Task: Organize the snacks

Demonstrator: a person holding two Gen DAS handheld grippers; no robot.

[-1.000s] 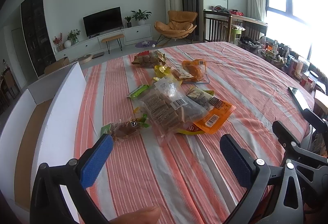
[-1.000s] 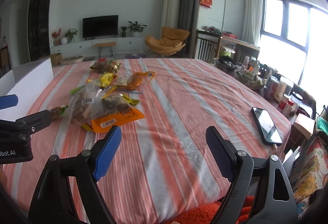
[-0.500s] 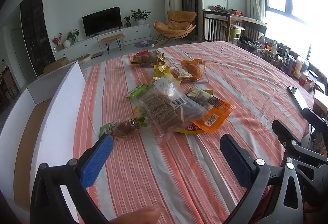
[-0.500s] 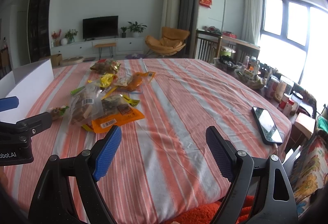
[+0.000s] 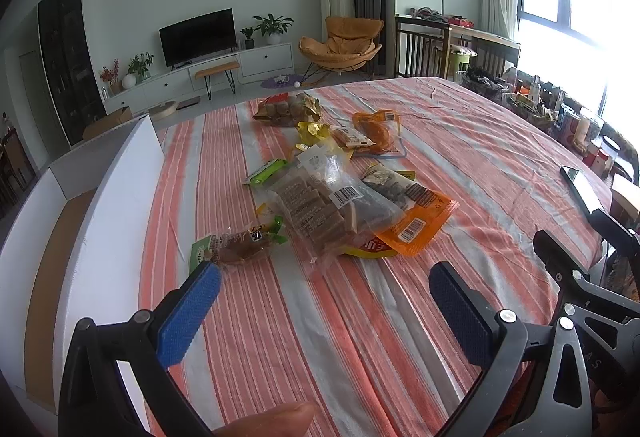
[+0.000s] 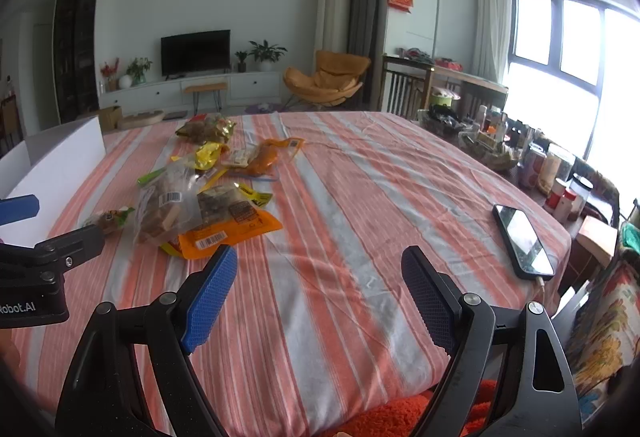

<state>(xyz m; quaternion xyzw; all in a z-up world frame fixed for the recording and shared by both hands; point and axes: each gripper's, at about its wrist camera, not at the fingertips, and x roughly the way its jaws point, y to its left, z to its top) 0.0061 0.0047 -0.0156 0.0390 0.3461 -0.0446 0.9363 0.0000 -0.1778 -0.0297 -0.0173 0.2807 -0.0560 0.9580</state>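
Both grippers hover with jaws spread wide and empty above the orange-and-grey striped tablecloth (image 5: pixel 460 141). The left gripper (image 5: pixel 324 303) faces a loose pile of plastic snack packets (image 5: pixel 332 197): a clear bag of brown bars overlaps an orange foil pouch (image 5: pixel 416 225). A small green-edged packet (image 5: pixel 236 247), perhaps dried meat, lies just beyond its left fingertip. The right gripper (image 6: pixel 318 291) hangs over bare cloth. A white open cardboard box (image 5: pixel 120 197) sits at the left.

Loose snack packets are lying flat in a cluster on the striped cloth: a clear bag of brown biscuit bars (image 5: pixel 320 205) is overlapping a flat orange foil pouch (image 5: pixel 416 227); a small green-edged wrapped snack (image 5: pixel 240 243) is sitting just beside them; a crinkled golden bag (image 5: pixel 286 108) is resting farthest away.
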